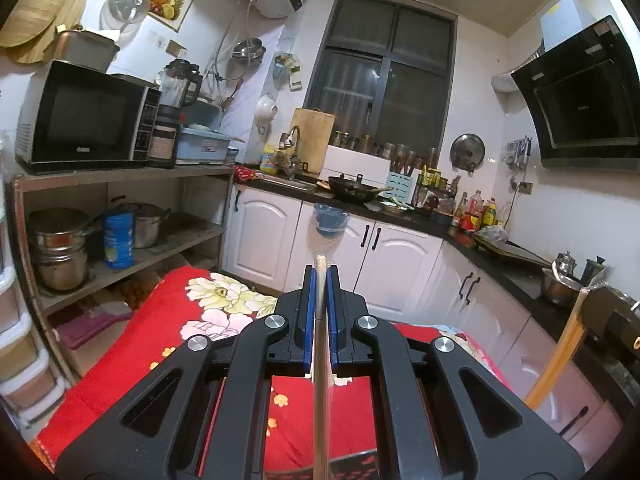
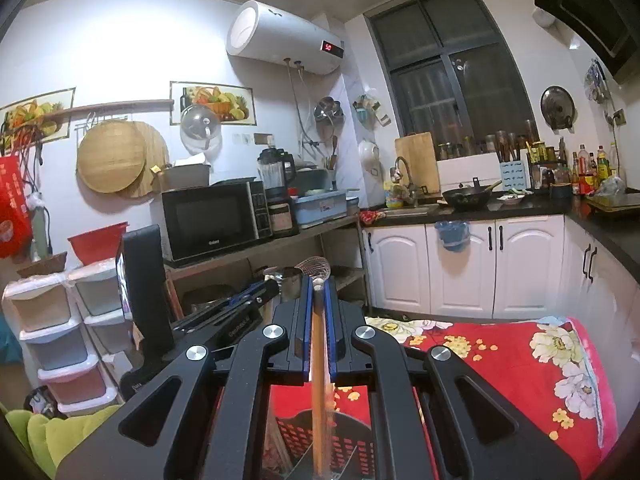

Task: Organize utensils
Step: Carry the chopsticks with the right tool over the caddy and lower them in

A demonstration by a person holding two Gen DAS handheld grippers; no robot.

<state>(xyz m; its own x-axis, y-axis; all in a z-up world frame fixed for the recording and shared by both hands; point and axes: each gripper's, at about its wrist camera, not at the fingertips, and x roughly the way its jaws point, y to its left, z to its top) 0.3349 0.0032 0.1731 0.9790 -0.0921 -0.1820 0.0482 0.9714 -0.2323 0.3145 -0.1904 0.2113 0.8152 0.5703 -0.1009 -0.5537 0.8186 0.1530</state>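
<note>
Wooden handles clenched: left gripper (image 1: 320, 276) grips a stick (image 1: 320, 360), right gripper (image 2: 319, 286) a strainer (image 2: 319, 344); carrying step, next lower both into the basket (image 2: 296, 436) at lower centre.

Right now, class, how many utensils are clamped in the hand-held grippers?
2. A pale-handled utensil sits in the left hand-held gripper; a wooden-handled wire skimmer in the right hand-held gripper. Others may be hidden in the basket below.

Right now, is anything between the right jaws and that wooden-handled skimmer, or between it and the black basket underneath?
Nothing visible. The right jaws are clamped on the skimmer handle, and the black basket shows directly beneath it, with nothing seen between.
</note>
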